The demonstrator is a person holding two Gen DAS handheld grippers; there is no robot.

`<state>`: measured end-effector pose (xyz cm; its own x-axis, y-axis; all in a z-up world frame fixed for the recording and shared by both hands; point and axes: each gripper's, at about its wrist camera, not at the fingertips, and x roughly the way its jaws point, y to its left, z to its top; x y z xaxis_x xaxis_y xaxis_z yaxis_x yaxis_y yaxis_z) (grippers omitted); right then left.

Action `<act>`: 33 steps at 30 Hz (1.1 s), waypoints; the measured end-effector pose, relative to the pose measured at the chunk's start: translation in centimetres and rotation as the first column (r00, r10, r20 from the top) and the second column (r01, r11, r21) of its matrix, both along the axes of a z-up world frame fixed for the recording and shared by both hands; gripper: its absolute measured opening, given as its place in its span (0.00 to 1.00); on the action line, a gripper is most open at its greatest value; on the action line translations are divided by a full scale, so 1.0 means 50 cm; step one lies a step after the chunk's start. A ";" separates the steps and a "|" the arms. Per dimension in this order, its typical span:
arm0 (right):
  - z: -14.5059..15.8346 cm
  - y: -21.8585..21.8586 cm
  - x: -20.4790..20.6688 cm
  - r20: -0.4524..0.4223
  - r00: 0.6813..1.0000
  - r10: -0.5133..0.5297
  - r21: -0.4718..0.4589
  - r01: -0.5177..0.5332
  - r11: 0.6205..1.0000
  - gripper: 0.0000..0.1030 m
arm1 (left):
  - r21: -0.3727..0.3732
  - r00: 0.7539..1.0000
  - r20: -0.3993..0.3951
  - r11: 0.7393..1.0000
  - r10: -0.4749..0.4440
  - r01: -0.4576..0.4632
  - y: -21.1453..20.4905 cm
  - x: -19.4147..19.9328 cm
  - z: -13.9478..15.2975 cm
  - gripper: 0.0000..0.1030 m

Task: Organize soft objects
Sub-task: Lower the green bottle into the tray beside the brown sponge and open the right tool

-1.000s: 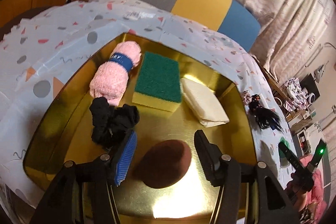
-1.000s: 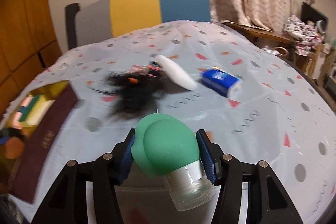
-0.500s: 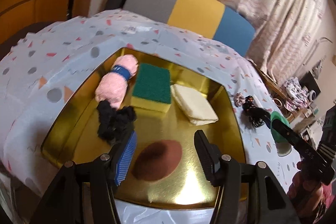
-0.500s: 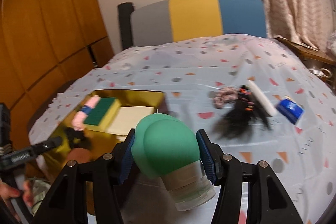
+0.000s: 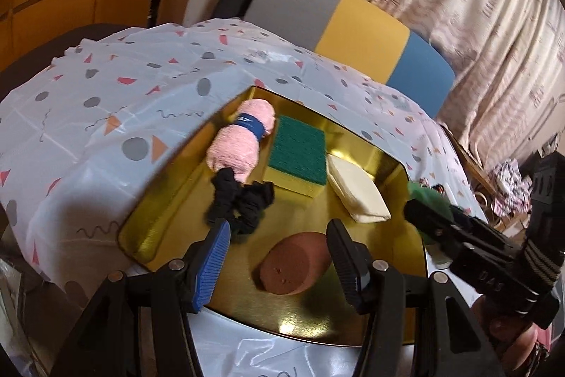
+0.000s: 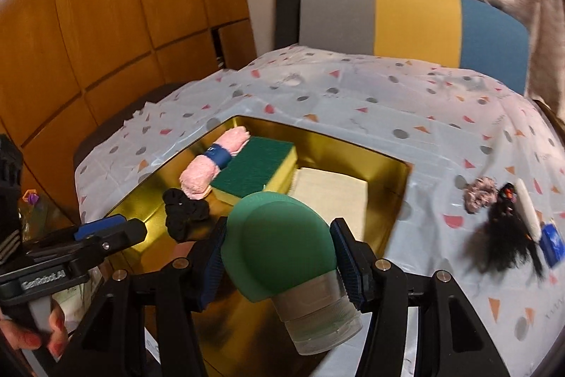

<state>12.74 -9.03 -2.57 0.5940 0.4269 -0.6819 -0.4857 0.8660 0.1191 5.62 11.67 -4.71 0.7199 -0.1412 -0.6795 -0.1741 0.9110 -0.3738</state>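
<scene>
A gold tray [image 5: 152, 235] on the patterned tablecloth holds a pink rolled towel [image 5: 240, 143], a green-and-yellow sponge [image 5: 298, 152], a folded cream cloth [image 5: 358, 193], a black scrunchie [image 5: 240, 204] and a brown round puff [image 5: 296, 262]. My left gripper [image 5: 279, 228] hangs open above the tray's near end, over the puff, holding nothing. My right gripper [image 6: 279, 228] is shut on a green squeeze bottle [image 6: 279, 235] with a clear cap, above the tray's near right corner [image 6: 399, 179]. In the left wrist view it enters from the right with the green bottle [image 5: 427, 196].
On the cloth right of the tray lie a black hair piece [image 6: 501, 242], a pink-grey scrunchie [image 6: 480, 193], a white tube [image 6: 528, 207] and a blue packet [image 6: 552, 242]. A grey, yellow and blue chair back [image 6: 416, 20] stands behind the table. Wooden panels [image 6: 88, 23] line the left.
My right gripper has swung left with the green bottle, from the table's right side to the tray. My left gripper has drawn back a little from the tray and stays open.
</scene>
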 end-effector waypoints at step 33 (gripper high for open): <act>-0.044 0.092 0.044 -0.095 0.993 0.065 -0.001 -0.066 0.998 0.71 | -0.025 1.000 -0.010 0.999 0.028 -0.028 0.015 -0.004 -0.007 0.56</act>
